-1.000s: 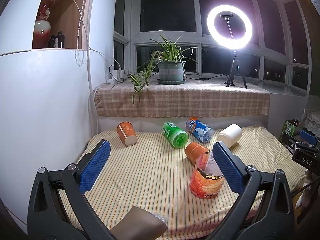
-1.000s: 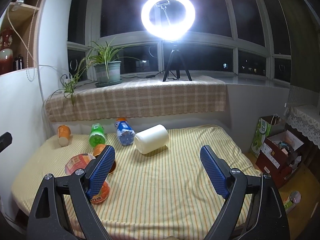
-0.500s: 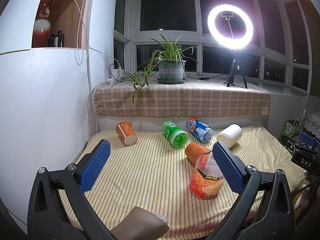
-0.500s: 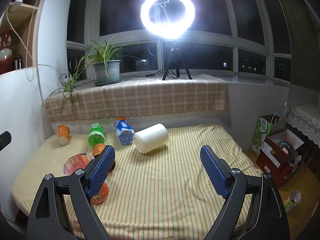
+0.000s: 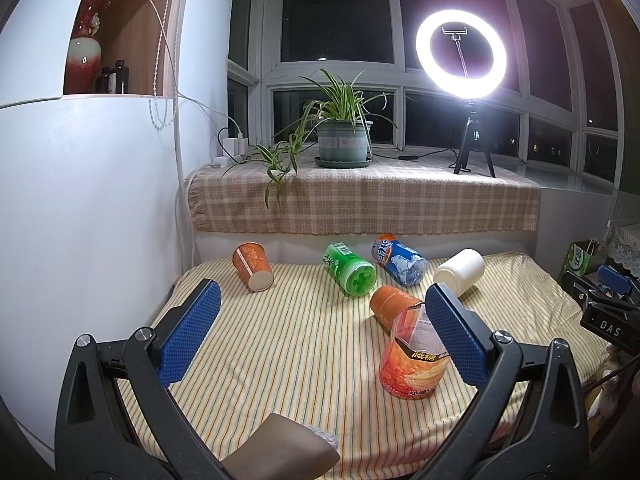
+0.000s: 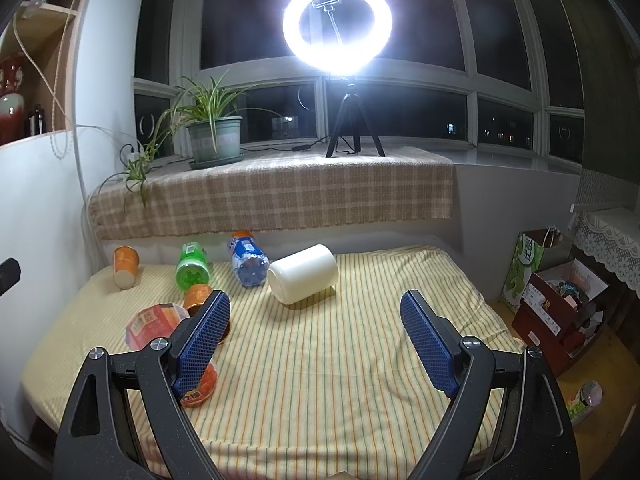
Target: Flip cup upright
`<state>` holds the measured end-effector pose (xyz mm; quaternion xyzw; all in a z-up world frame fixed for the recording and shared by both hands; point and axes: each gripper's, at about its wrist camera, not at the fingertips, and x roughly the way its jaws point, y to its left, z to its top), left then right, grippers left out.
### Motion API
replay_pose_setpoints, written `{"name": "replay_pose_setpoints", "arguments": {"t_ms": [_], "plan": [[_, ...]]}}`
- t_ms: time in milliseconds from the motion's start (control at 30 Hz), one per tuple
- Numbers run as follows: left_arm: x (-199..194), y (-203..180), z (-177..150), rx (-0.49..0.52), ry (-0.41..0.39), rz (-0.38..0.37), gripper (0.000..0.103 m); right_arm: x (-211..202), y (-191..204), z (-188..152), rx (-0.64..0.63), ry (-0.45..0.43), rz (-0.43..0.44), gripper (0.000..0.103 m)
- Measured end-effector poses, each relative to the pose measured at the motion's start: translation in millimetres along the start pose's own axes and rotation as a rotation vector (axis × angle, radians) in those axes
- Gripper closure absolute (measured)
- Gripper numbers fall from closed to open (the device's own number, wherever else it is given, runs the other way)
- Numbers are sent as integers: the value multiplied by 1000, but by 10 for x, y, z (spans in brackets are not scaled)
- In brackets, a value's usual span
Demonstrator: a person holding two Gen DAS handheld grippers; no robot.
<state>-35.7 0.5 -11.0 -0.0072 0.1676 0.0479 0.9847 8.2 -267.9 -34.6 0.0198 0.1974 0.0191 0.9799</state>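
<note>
- The left gripper (image 5: 320,320) was held wide open, with nothing between its pads.
- The right gripper (image 6: 316,328) was likewise spread wide and empty.
- The white cup (image 6: 303,274) was seen lying on its side near the striped bedspread's (image 6: 340,360) back edge.

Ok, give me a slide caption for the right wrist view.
Open right gripper faces a white cup lying on its side on the striped bedspread.

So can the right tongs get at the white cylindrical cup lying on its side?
Probably yes: the right tongs are open, and only bare striped cloth lies between them and the white cylindrical cup.
</note>
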Motion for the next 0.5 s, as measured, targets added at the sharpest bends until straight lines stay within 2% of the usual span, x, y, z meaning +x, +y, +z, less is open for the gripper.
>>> {"name": "replay_pose_setpoints", "arguments": {"t_ms": [500], "plan": [[26,-6,-6,11,-3,-1,0,23,-3,-18,-3,8,2,16]]}}
